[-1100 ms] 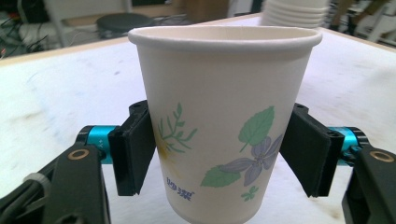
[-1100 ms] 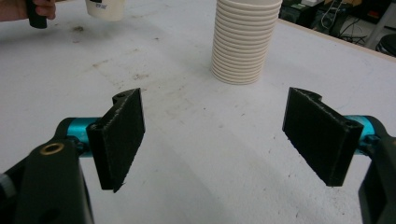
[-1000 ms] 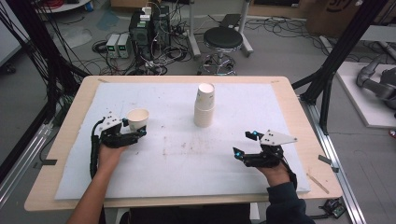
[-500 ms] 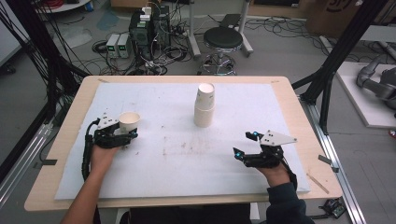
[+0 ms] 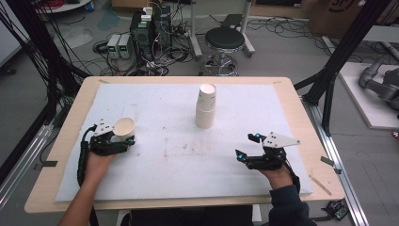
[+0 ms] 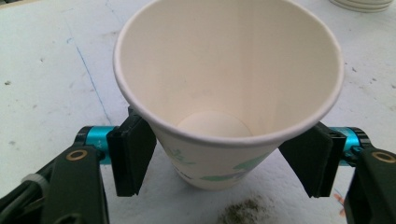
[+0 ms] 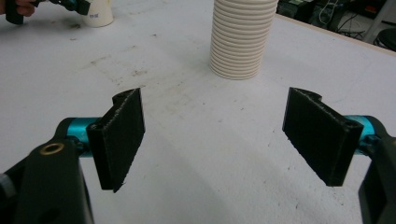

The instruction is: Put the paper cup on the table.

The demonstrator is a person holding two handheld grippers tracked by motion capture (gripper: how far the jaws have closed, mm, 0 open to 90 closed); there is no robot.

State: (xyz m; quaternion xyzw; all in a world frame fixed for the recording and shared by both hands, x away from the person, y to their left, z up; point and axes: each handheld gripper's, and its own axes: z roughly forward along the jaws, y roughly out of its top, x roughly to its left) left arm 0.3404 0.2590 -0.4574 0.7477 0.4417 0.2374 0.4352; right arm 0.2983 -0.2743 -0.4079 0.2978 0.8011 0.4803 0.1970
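A white paper cup with green print stands upright on the white mat at the left; in the left gripper view the cup is empty. My left gripper sits around its lower wall. The jaws of the left gripper have just been opening, and both pads lie close beside the cup without squeezing it. A stack of nested white cups stands upside down at the middle back, seen ahead as ribbed stack. My right gripper rests near the front right, open and empty.
The white mat covers most of the wooden table, with faint dirt smudges near its middle. Beyond the table's far edge are a black stool, electronics boxes and cables on the floor. Black frame posts stand at both sides.
The left hand has carried the cup to the left and a little nearer the front edge. The right hand has stayed where it was.
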